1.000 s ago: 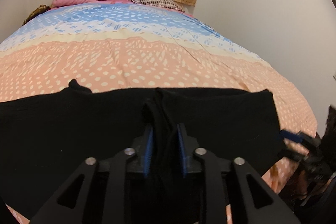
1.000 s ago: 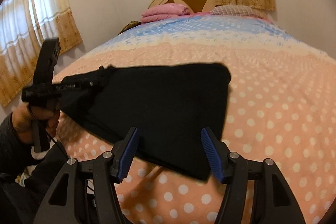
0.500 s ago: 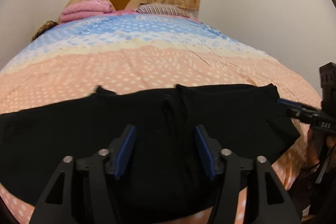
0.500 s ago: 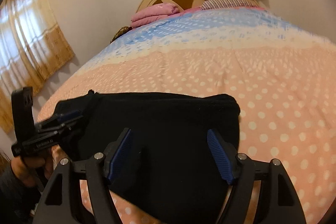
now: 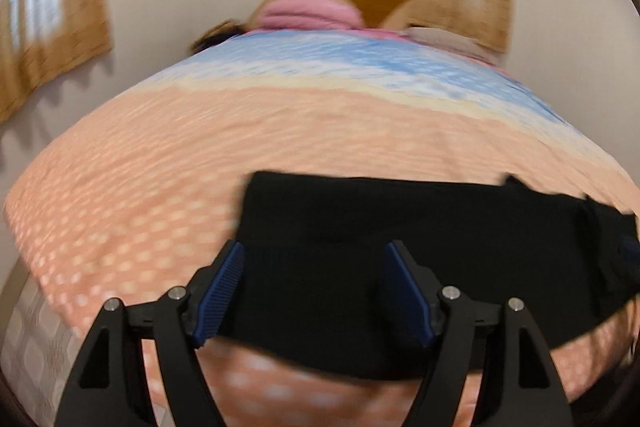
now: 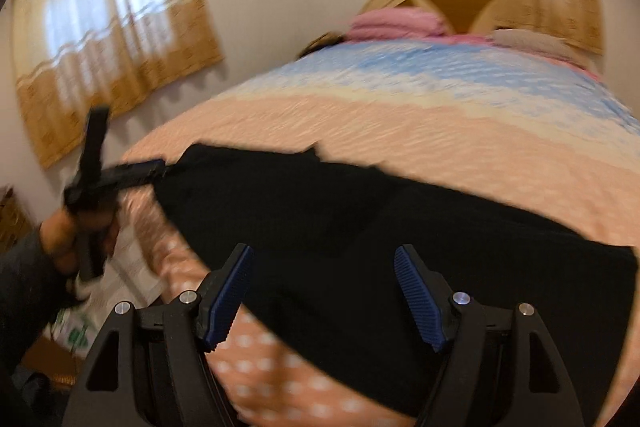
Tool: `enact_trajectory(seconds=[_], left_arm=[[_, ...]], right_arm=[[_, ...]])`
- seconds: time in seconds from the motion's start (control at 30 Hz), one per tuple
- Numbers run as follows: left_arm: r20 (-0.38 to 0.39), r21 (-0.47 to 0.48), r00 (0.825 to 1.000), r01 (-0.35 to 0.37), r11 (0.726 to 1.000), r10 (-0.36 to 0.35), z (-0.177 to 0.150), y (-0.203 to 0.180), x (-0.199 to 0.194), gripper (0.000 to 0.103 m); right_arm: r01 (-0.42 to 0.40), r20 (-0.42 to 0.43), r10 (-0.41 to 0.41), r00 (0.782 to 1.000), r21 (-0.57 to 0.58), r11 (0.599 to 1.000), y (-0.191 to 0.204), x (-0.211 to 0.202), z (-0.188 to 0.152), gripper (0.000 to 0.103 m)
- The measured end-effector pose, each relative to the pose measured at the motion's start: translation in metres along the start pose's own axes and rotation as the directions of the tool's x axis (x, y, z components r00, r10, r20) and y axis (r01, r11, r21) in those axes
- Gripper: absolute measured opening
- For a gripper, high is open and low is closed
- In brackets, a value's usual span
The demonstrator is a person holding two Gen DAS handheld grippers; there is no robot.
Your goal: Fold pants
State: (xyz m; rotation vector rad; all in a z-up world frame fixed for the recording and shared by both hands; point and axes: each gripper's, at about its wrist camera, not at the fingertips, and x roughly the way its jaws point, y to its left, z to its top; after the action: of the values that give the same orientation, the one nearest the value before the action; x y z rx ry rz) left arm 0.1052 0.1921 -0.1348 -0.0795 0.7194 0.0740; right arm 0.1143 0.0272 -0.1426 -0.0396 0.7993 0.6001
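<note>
1. Left wrist view. Fingers (image 5: 218, 297) of the left gripper (image 5: 314, 293) stand wide and the jaws are opening further; black cloth shows in the gap between the blue pads, but the pads do not press on it. Nothing is held.
2. Same view: the pants (image 5: 360, 227) lie flat on the near part of the bed (image 5: 160, 163), a dark band running off to the right. The near-left corner looks squared off. Frame is blurred, so layers cannot be counted.
3. Gripper points downward over the near-left end of the cloth.
4. Right wrist view. Right gripper (image 6: 324, 297) also stands wide apart, with cloth showing below the gap and no contact at the pads.
5. Same view: the left gripper (image 6: 136, 173), in the person's hand (image 6: 60, 231), sits at the far-left tip of the pants (image 6: 400, 227); contact cannot be told through the blur.
6. Judgement: at least one fold appears laid and released. Band is still long, so a further fold likely remains.
</note>
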Motion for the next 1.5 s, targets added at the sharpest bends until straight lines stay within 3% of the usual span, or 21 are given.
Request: enact_trajectory(seconds=[0.03, 0.1, 0.17, 0.23, 0.3, 0.53, 0.7, 0.8, 0.87, 1.13, 1.23, 1.37, 1.5], left_arm=[[-0.007, -0.022, 1.0, -0.011, 1.0, 0.011, -0.001, 0.01, 0.005, 0.076], [-0.033, -0.055, 0.999, -0.02, 0.998, 0.018, -0.004, 0.025, 0.018, 0.076], [-0.047, -0.087, 0.999, 0.004, 0.996, -0.009, -0.008, 0.034, 0.028, 0.077], [-0.038, -0.106, 0.998, 0.037, 0.994, -0.041, -0.011, 0.035, 0.031, 0.078], [-0.032, -0.112, 0.997, 0.061, 0.992, -0.065, -0.012, 0.033, 0.035, 0.085], [-0.038, -0.078, 0.997, 0.071, 0.994, -0.074, -0.006, 0.026, 0.045, 0.088], [-0.049, -0.074, 0.996, 0.072, 0.995, -0.076, -0.004, 0.028, 0.044, 0.079], [-0.055, -0.064, 0.994, 0.086, 0.994, -0.089, -0.004, 0.025, 0.041, 0.063], [-0.055, -0.056, 0.995, 0.075, 0.996, -0.078, -0.003, 0.023, 0.039, 0.062], [-0.048, -0.051, 0.995, 0.083, 0.995, -0.085, -0.004, 0.028, 0.041, 0.057], [-0.042, -0.051, 0.995, 0.093, 0.994, -0.095, -0.004, 0.029, 0.038, 0.05], [-0.019, -0.033, 0.995, 0.101, 0.994, -0.101, -0.001, 0.022, 0.026, 0.028], [0.009, -0.059, 0.99, 0.14, 0.988, -0.14, 0.005, 0.022, 0.013, 0.025]], right_arm=[[0.015, -0.05, -0.016, 0.999, -0.02, 1.0, 0.002, 0.013, -0.002, 0.074], [0.094, -0.004, -0.095, 0.995, -0.096, 0.991, 0.014, 0.014, -0.008, 0.074], [0.104, -0.016, -0.107, 0.994, -0.116, 0.988, 0.017, 0.012, -0.009, 0.074], [0.082, -0.012, -0.084, 0.996, -0.095, 0.992, 0.017, 0.0, -0.01, 0.074], [0.062, 0.016, -0.061, 0.998, -0.07, 0.996, 0.009, -0.018, -0.011, 0.074], [0.105, 0.097, -0.106, 0.99, 0.017, 0.994, -0.015, -0.072, -0.026, 0.074], [0.115, 0.135, -0.135, 0.982, 0.145, 0.983, -0.043, -0.085, -0.043, 0.074], [0.114, 0.125, -0.14, 0.982, 0.195, 0.974, -0.055, -0.083, -0.046, 0.074], [0.116, 0.136, -0.146, 0.98, 0.207, 0.971, -0.058, -0.086, -0.047, 0.074], [0.119, 0.145, -0.148, 0.978, 0.195, 0.974, -0.055, -0.084, -0.05, 0.074], [0.125, 0.139, -0.152, 0.979, 0.187, 0.974, -0.053, -0.082, -0.052, 0.074], [0.128, 0.153, -0.156, 0.976, 0.179, 0.975, -0.052, -0.084, -0.052, 0.074], [0.128, 0.159, -0.159, 0.974, 0.189, 0.974, -0.054, -0.085, -0.053, 0.074]])
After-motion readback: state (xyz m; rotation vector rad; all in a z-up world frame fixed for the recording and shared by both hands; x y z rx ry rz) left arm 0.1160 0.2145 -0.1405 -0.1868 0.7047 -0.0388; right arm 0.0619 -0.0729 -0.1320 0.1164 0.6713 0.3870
